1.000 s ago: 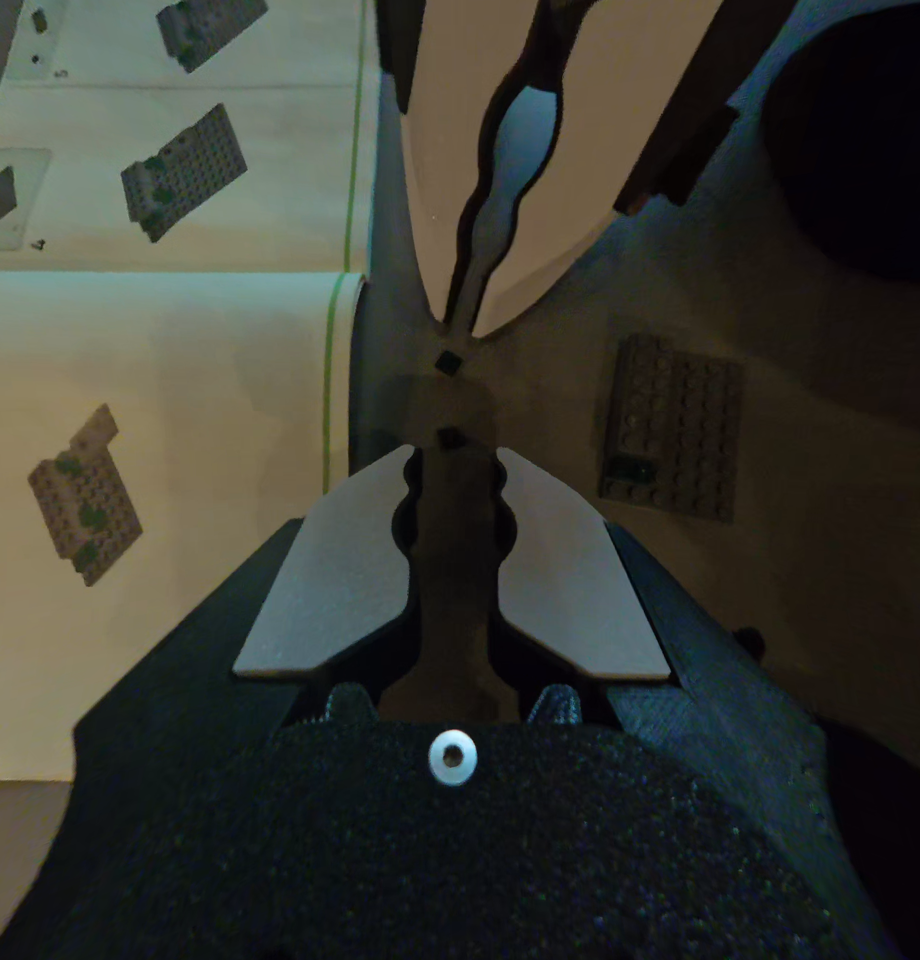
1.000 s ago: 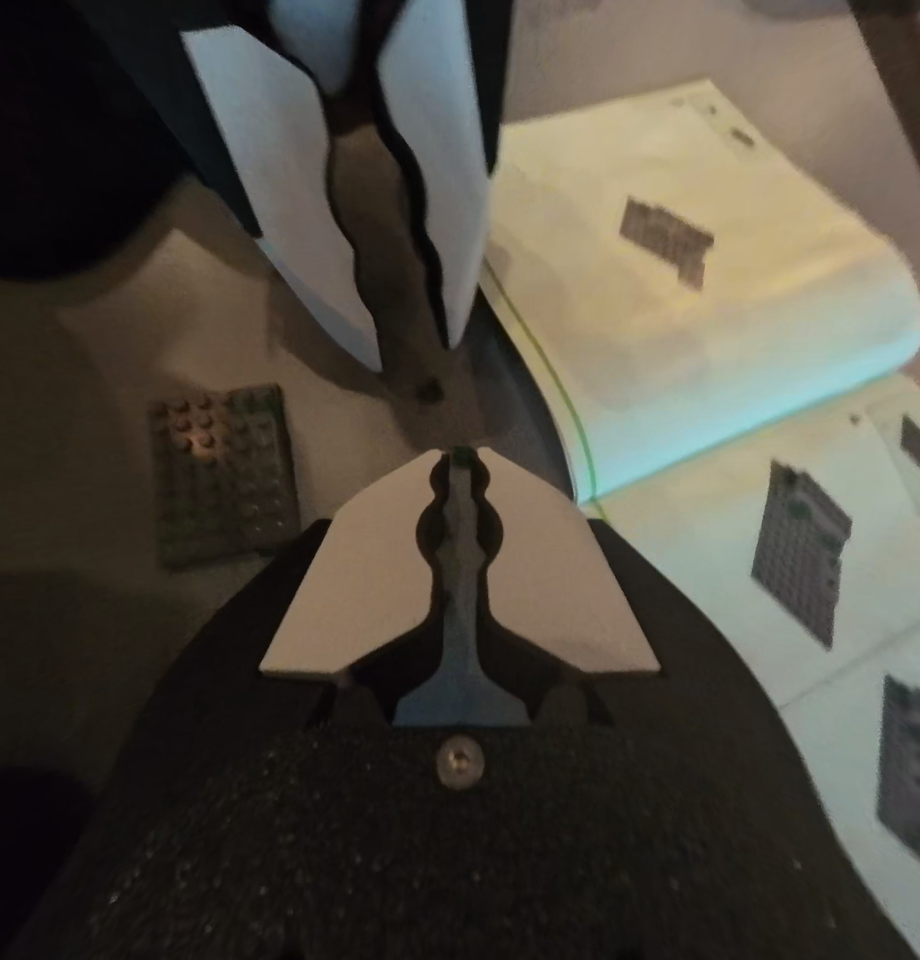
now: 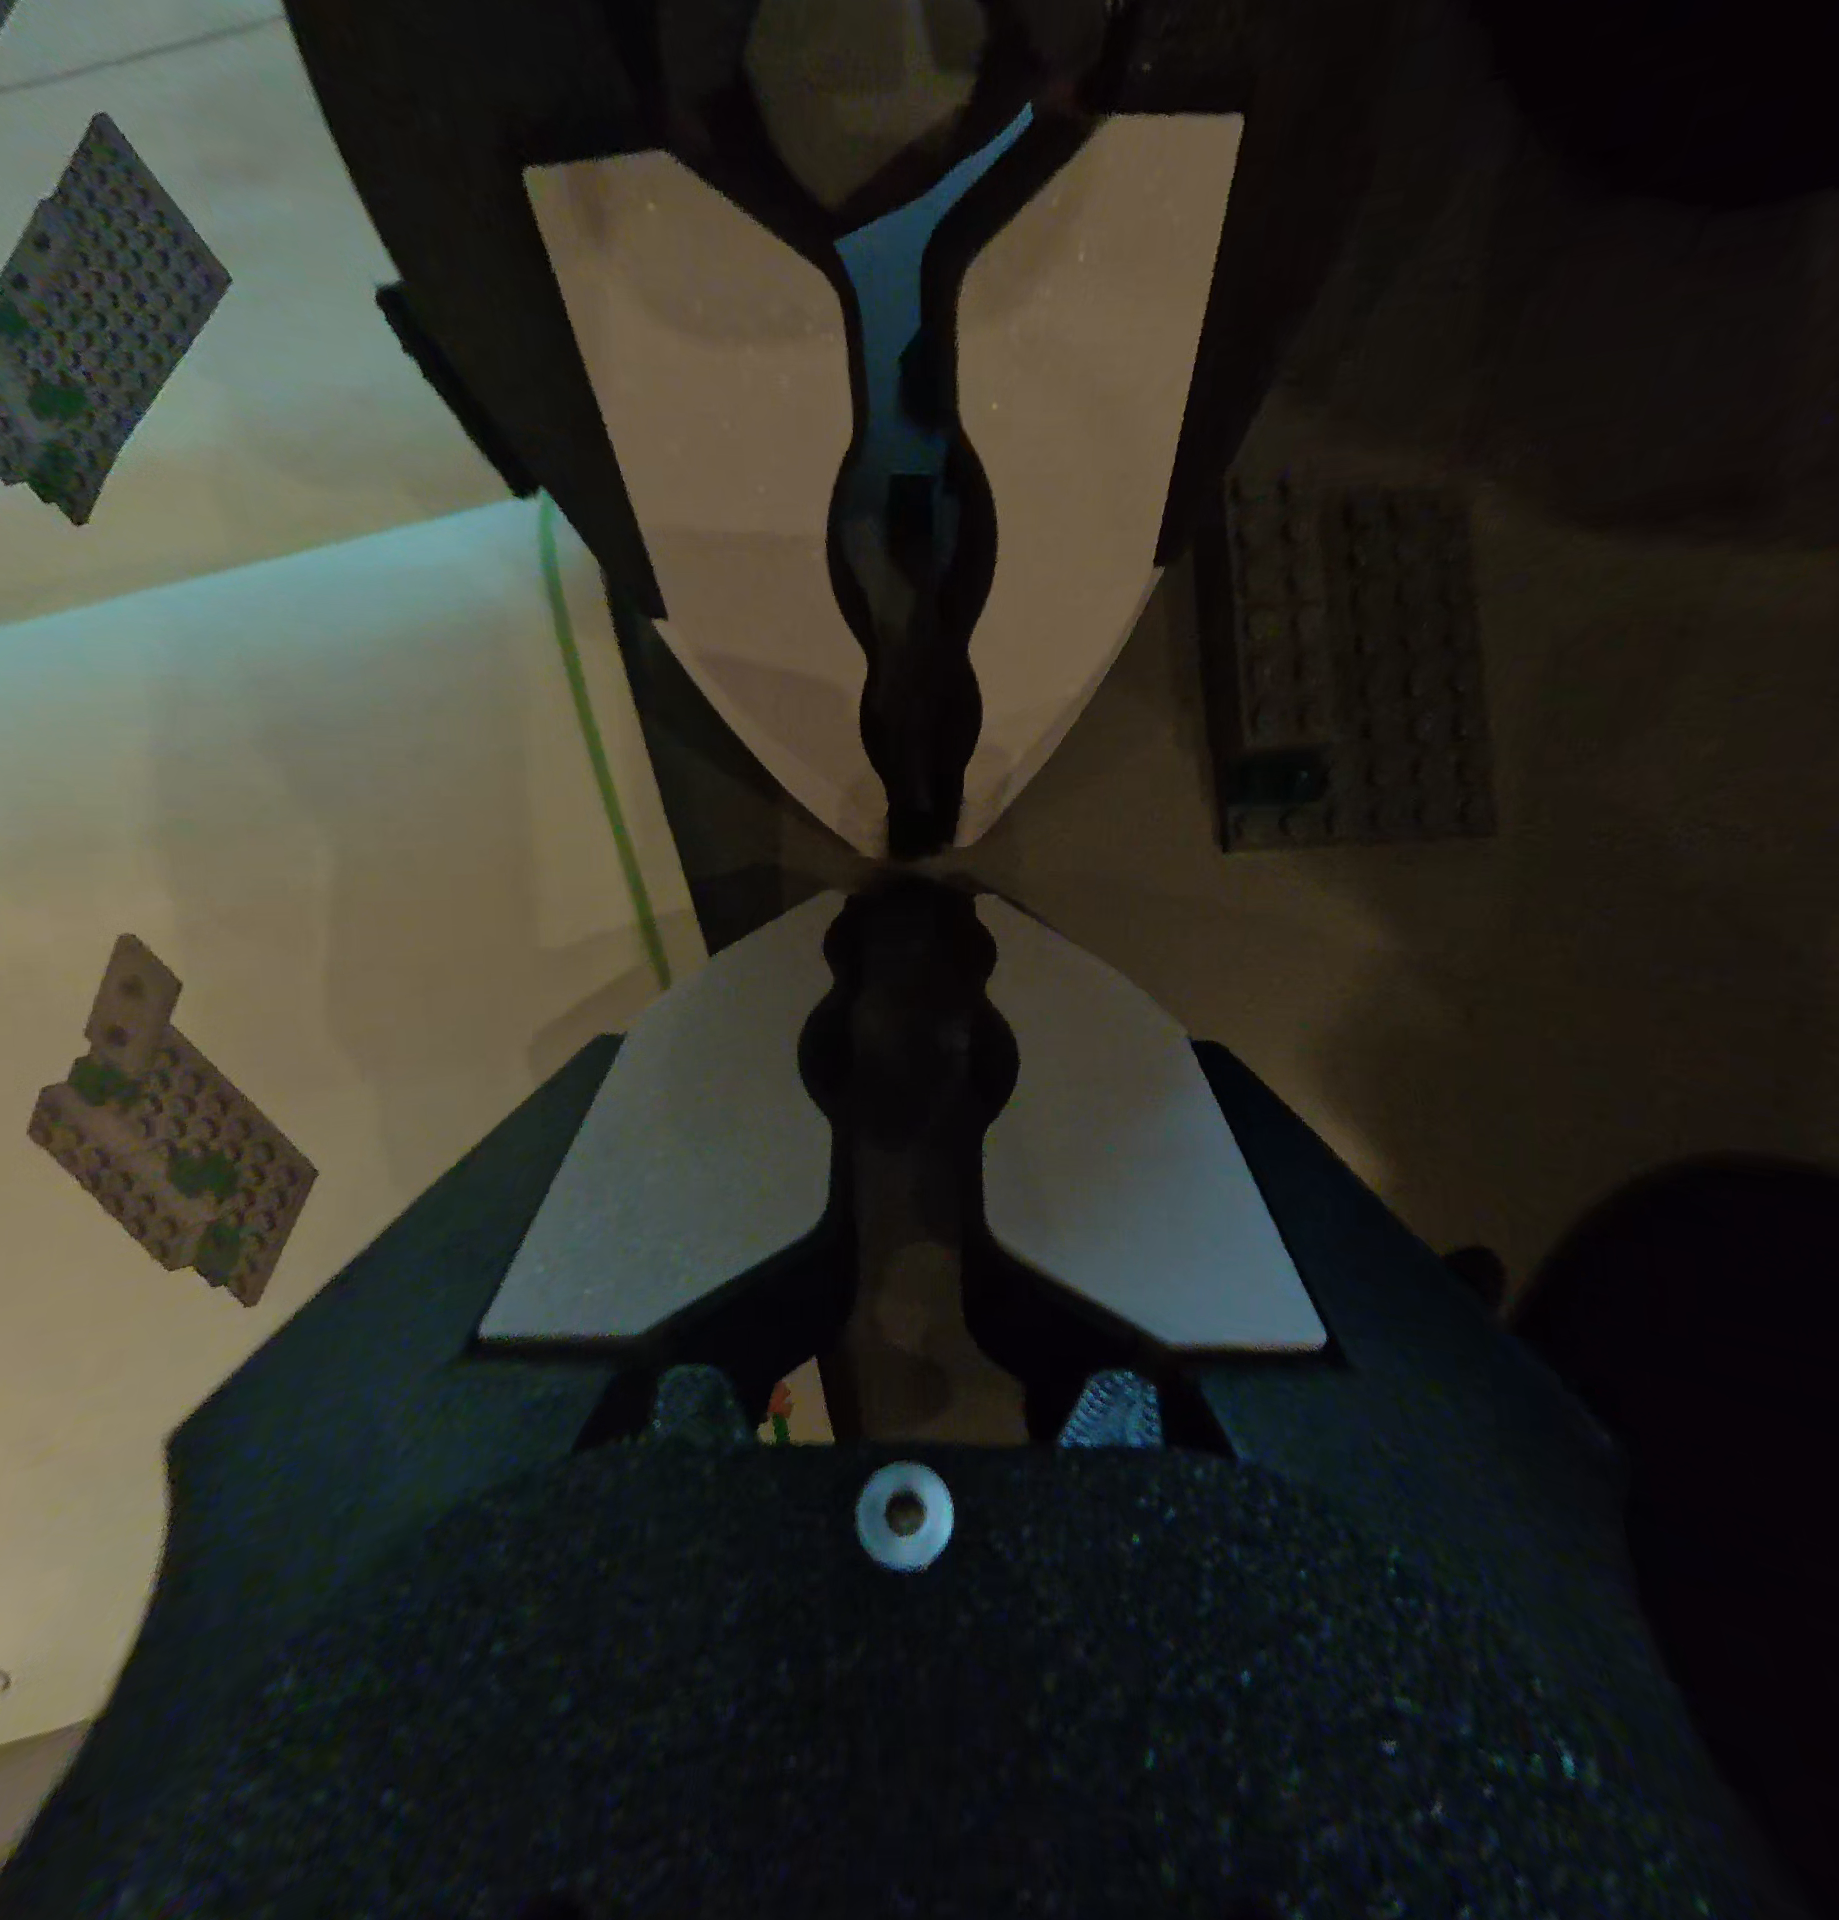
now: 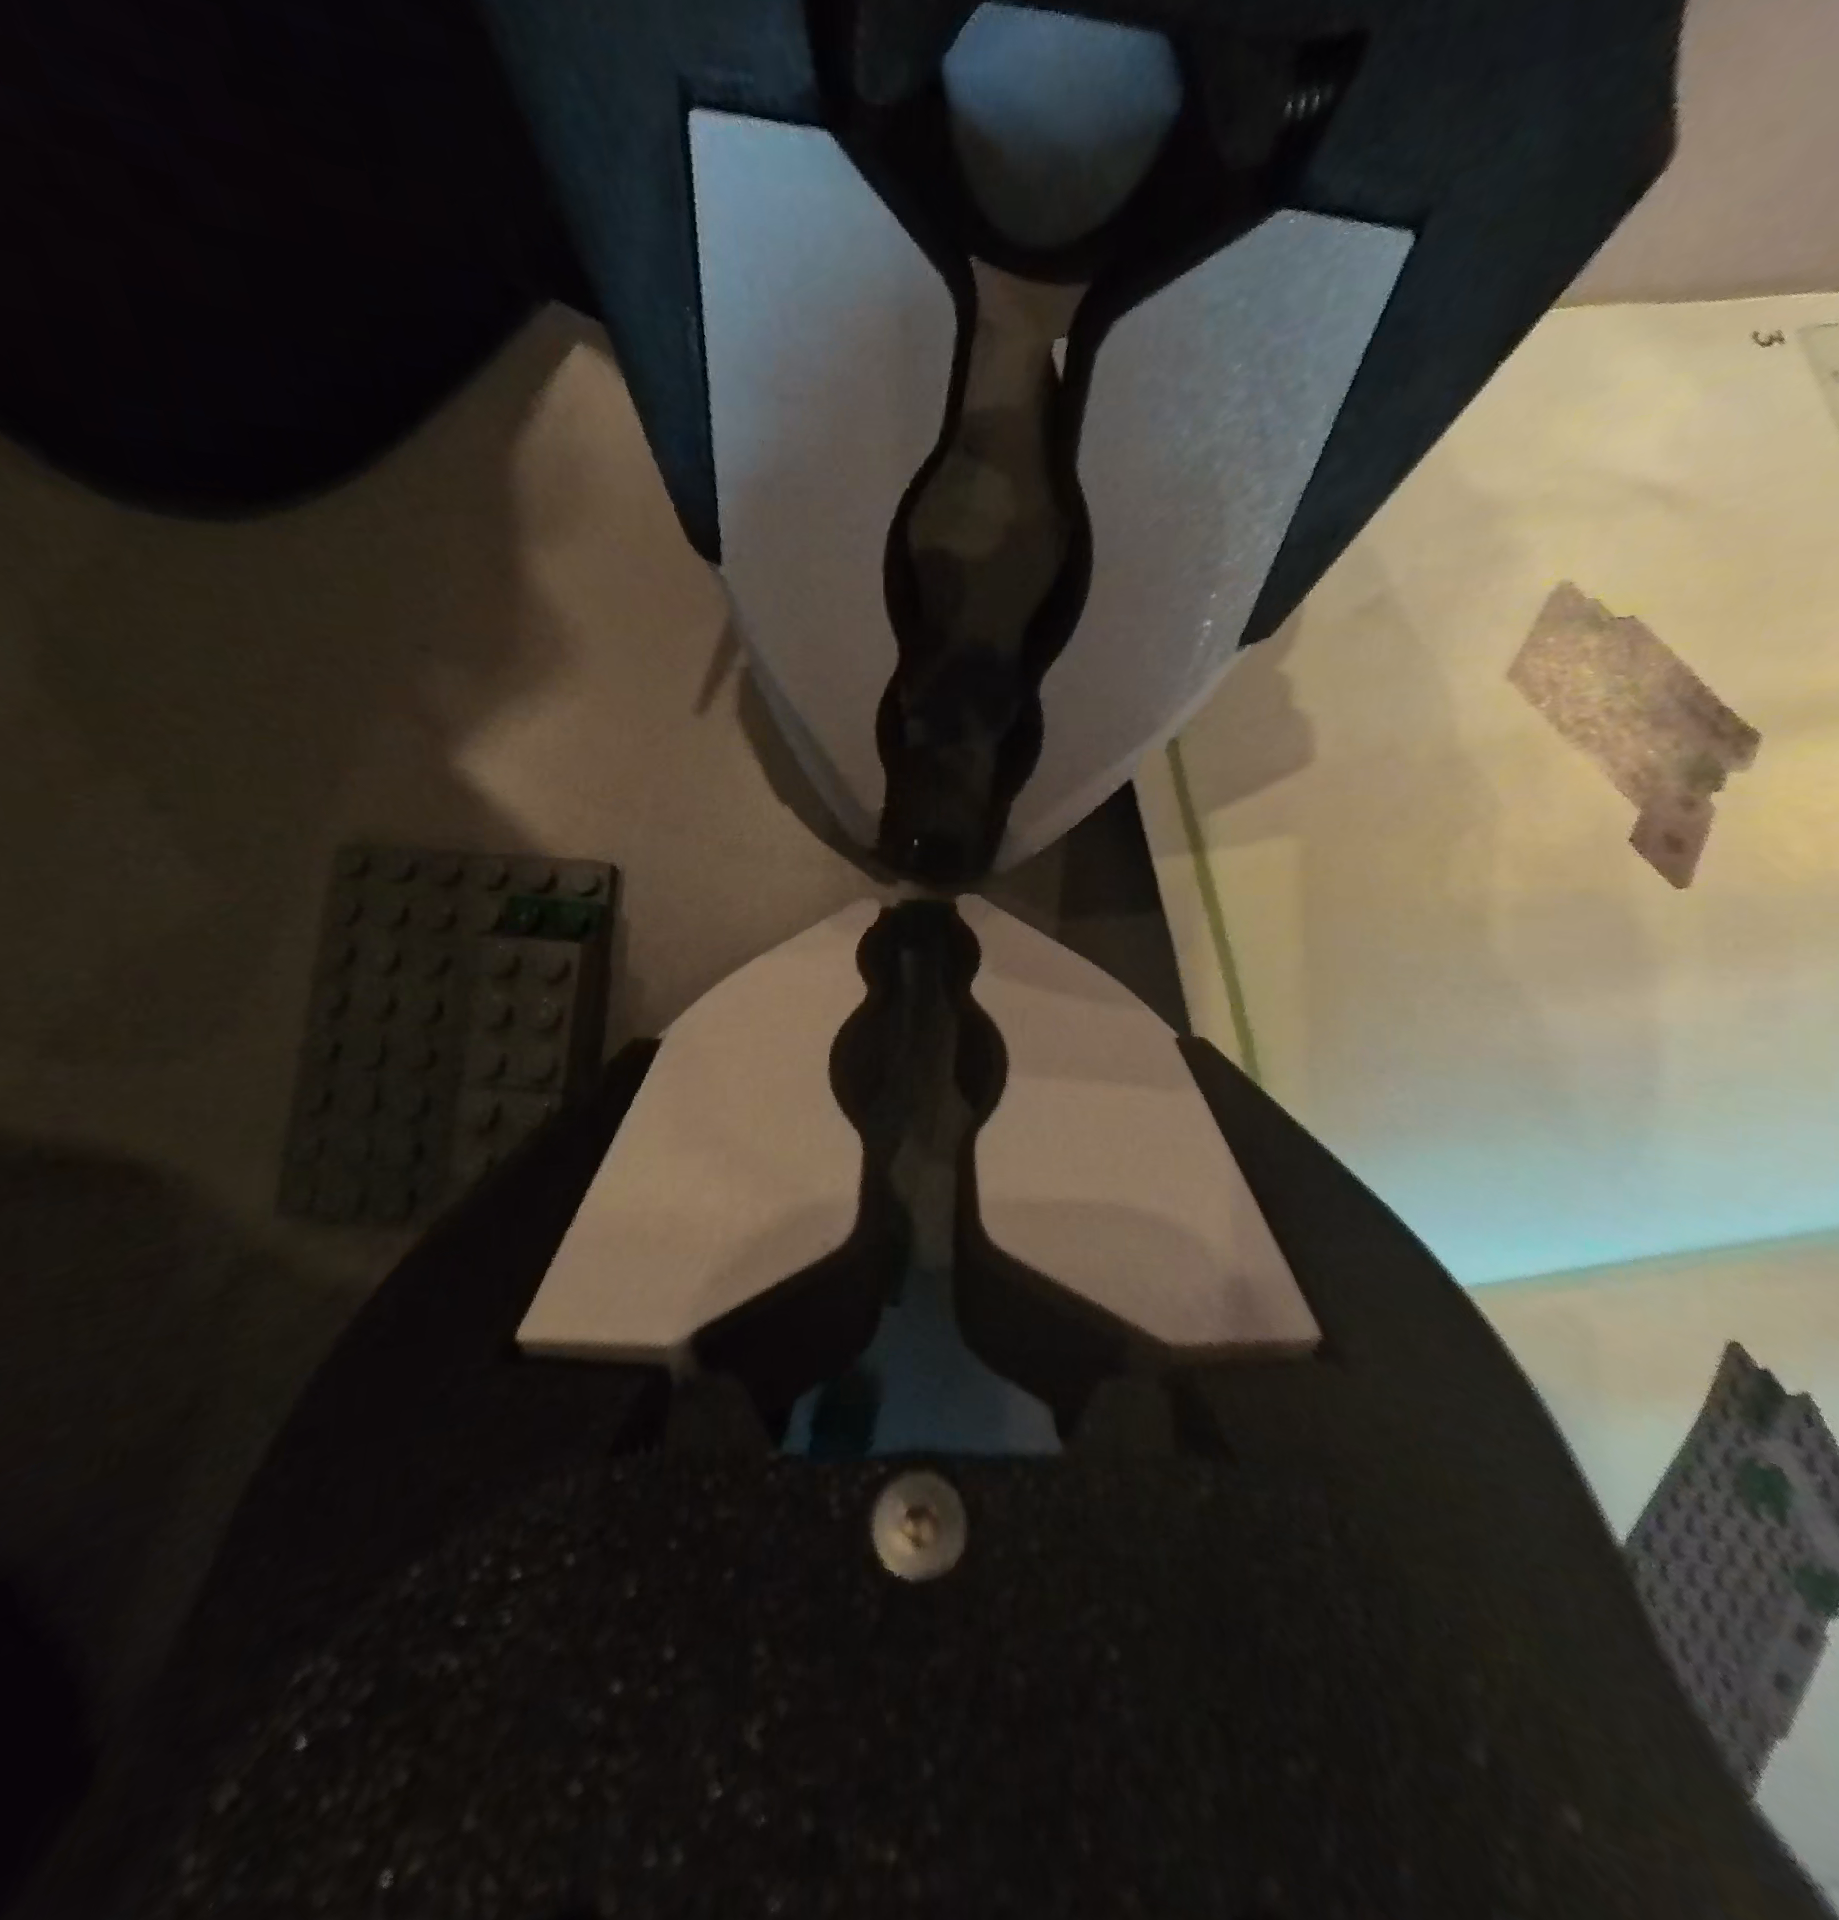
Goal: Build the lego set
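Jaws of the left gripper (image 3: 910, 894) and right gripper (image 4: 920, 902) meet tip to tip, both nearly closed; whether either pinches a small piece cannot be told. The grey baseplate (image 3: 1356, 665) lies flat on the surface (image 3: 1621, 935), beside both tips, equally near.

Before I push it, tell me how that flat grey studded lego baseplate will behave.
The flat grey studded lego baseplate probably slides rather than tips, as it lies flat on the table. It looks thin and stiff, likely light. Pinching its low edge may be awkward.
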Motion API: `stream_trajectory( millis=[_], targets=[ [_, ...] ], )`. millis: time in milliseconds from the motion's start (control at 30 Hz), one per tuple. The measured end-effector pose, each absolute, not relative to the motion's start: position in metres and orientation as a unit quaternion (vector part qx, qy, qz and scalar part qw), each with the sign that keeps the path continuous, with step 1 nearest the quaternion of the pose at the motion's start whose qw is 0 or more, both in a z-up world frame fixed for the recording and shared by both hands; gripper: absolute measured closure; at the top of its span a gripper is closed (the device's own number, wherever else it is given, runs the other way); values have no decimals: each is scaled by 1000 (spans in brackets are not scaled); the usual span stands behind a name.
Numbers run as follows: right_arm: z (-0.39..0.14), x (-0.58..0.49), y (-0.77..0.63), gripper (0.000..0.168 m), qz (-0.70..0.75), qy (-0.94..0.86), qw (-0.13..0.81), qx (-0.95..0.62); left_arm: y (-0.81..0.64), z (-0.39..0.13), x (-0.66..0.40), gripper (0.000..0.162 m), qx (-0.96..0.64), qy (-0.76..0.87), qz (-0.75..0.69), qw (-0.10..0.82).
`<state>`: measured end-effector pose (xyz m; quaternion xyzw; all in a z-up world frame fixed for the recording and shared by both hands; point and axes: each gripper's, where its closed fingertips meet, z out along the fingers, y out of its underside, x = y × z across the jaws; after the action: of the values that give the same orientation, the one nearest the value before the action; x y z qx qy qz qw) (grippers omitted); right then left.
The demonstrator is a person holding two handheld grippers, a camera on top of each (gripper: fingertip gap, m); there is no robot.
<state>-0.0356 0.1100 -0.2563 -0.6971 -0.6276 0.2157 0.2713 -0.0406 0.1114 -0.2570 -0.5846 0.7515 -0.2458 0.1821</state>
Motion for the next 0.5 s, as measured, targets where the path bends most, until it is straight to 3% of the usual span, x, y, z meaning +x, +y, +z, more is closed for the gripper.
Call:
stream_trajectory(
  millis=[500],
  targets=[
    [-247,20,96,153,203,-586,282,-732,102,-239,-35,142,-600,715,-263,245]
  ],
)
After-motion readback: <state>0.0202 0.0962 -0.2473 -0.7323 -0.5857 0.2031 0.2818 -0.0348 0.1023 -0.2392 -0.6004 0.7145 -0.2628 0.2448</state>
